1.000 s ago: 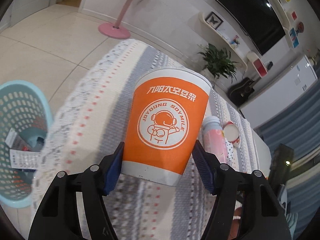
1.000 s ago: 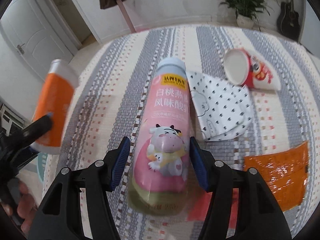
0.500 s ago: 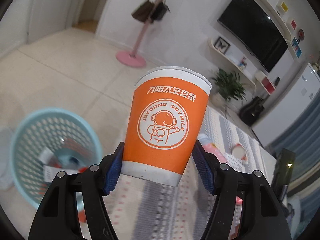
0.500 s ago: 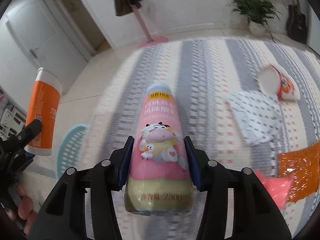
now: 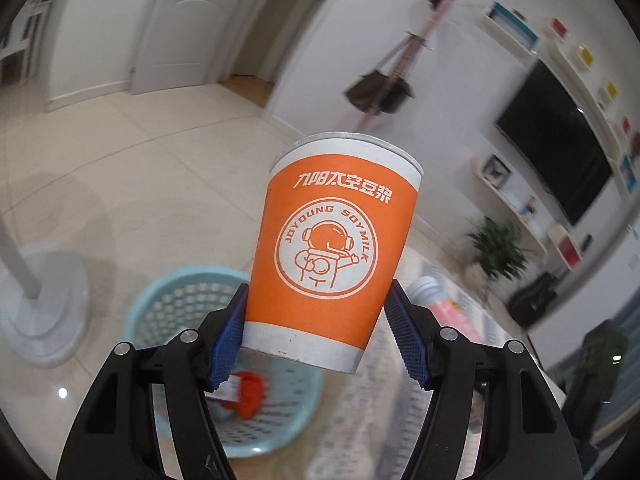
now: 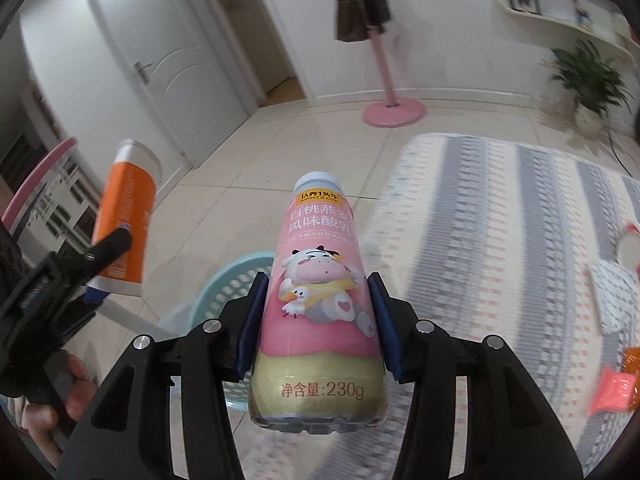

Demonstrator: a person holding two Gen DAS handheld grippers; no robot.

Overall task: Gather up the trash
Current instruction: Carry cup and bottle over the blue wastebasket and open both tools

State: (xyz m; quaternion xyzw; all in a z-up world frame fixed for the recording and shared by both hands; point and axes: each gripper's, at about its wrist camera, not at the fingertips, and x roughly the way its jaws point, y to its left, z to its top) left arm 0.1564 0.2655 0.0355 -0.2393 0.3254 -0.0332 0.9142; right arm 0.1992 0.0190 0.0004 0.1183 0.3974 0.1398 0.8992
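Note:
My left gripper (image 5: 316, 332) is shut on an orange soy-milk paper cup (image 5: 332, 252) and holds it in the air above a light blue basket (image 5: 176, 304) that stands on the floor with some trash in it. My right gripper (image 6: 316, 320) is shut on a pink yogurt bottle (image 6: 316, 292), lifted off the striped cloth (image 6: 500, 240), with the basket (image 6: 228, 292) below and behind it. The left gripper with the cup (image 6: 124, 212) shows at the left of the right wrist view. The bottle's cap (image 5: 428, 286) shows behind the cup.
On the striped cloth at the right lie a polka-dot paper (image 6: 616, 300), a red-and-white cup (image 6: 630, 246) and orange and pink wrappers (image 6: 616, 392). A white fan base (image 5: 44, 304) stands left of the basket. A pink coat stand (image 6: 394, 114) and a plant (image 6: 592, 88) stand behind.
Both grippers have swung left off the cloth, carrying the cup and the bottle toward the basket. The basket now lies right under the cup.

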